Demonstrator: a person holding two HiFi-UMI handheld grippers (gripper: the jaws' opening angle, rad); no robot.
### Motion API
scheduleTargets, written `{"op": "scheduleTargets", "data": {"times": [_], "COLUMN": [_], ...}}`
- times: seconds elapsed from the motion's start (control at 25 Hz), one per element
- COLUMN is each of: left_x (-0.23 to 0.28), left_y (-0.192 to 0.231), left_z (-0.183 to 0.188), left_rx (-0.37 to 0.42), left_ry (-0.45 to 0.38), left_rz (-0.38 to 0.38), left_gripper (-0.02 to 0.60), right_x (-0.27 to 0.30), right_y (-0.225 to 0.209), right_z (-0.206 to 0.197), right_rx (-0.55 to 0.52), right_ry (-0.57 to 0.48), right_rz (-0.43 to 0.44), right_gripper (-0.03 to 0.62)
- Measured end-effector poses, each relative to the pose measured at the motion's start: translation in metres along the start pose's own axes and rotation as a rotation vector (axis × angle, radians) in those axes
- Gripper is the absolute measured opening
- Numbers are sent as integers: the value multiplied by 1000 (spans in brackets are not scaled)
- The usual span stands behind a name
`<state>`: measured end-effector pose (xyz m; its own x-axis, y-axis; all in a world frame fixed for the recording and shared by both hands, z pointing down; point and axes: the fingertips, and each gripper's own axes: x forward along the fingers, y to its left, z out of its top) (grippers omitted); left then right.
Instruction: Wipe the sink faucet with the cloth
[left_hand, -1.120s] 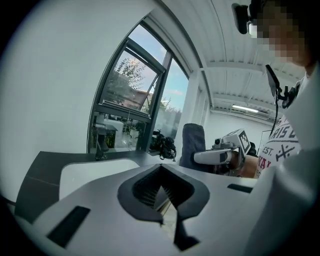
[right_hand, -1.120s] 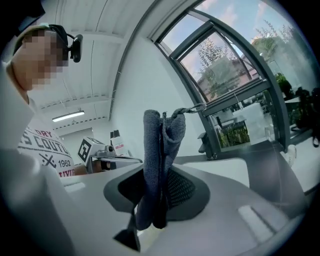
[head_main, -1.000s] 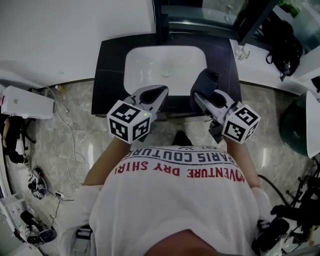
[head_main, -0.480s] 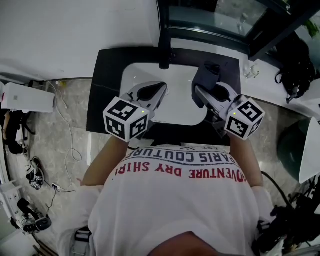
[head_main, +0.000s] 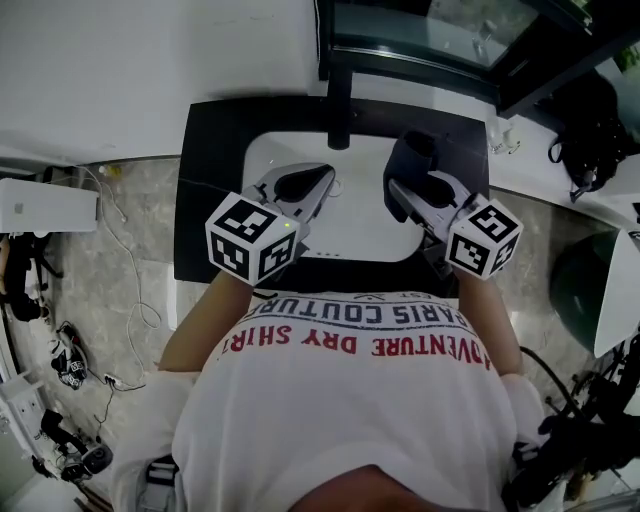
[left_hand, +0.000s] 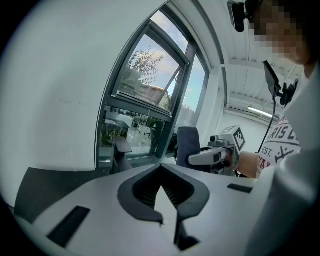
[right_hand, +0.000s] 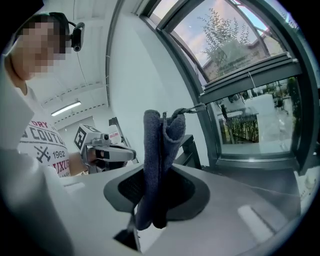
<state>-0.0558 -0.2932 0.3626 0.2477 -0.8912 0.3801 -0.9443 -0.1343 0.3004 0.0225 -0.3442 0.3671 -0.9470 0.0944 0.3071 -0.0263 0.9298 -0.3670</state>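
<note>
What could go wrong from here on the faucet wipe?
1. The cloth is pinched in the right gripper with a long fold standing free past the jaws; rubbing could drag it out.
2. The left gripper, shut and empty, hangs over the sink just in front of the faucet; the two grippers could clash as the cloth swings across.

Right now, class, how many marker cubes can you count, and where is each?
2. One marker cube sits on the left gripper over the sink's left half; the second cube sits on the right gripper, which clamps the cloth near the sink's right edge.
</note>
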Motion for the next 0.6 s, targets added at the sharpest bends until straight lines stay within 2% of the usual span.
{"op": "scheduleTargets", "data": {"times": [0.16,0.44,0.52,0.6], "left_x": [-4,-14,-16,-16], "left_y": [17,41,50,56], "left_z": [-9,-11,-12,-13], "left_rx": [-41,-50,-58,-72], "left_ry": [-3,2,3,3], "left_rz": [-1,14,24,30], "left_gripper": [2,1,2,2], "right_x": [20,58,71,84], "right_y": [-2,-20,-26,-38], "right_z": [12,63,82,98], "right_rx": [-32,-96,-155,-269], "right_ry": [8,-35,-53,-49], "right_rz": [1,-7,-25,-75], "right_gripper": [87,87,87,87]}}
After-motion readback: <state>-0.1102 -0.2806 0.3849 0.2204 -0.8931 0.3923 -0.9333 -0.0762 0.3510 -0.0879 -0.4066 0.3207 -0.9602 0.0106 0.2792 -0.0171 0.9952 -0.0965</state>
